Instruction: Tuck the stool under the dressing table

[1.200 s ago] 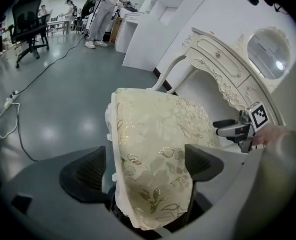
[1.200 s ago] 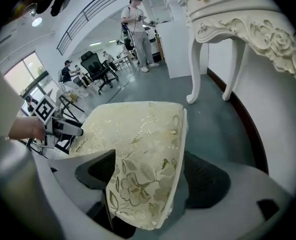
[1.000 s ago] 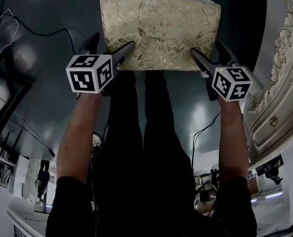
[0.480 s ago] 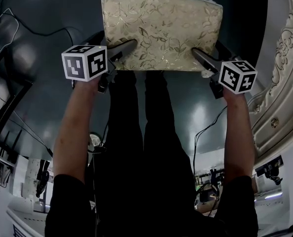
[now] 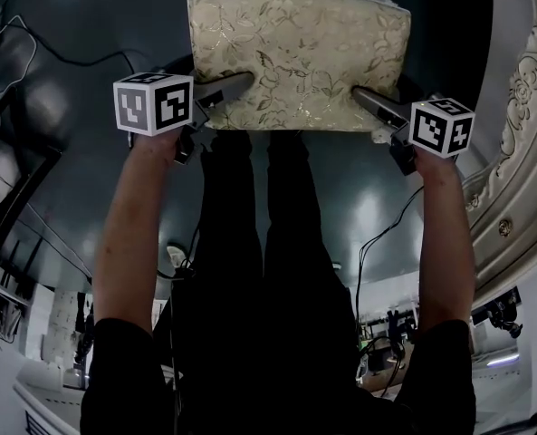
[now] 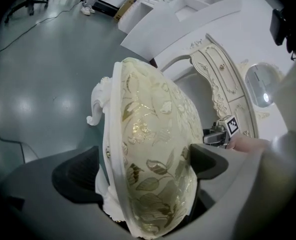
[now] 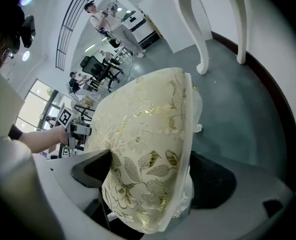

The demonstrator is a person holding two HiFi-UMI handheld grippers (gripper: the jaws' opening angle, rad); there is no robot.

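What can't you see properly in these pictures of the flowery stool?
- Legs of the cream floral cushioned stool: head view, hidden under its own seat.
- The white carved dressing table: head view, cut off by the right edge; right gripper view shows only its legs.
- A far-off standing person: right gripper view, too small to tell what they are doing.

No words, brands or numbers can be read; the marker cubes (image 5: 153,103) carry only black-and-white square patterns
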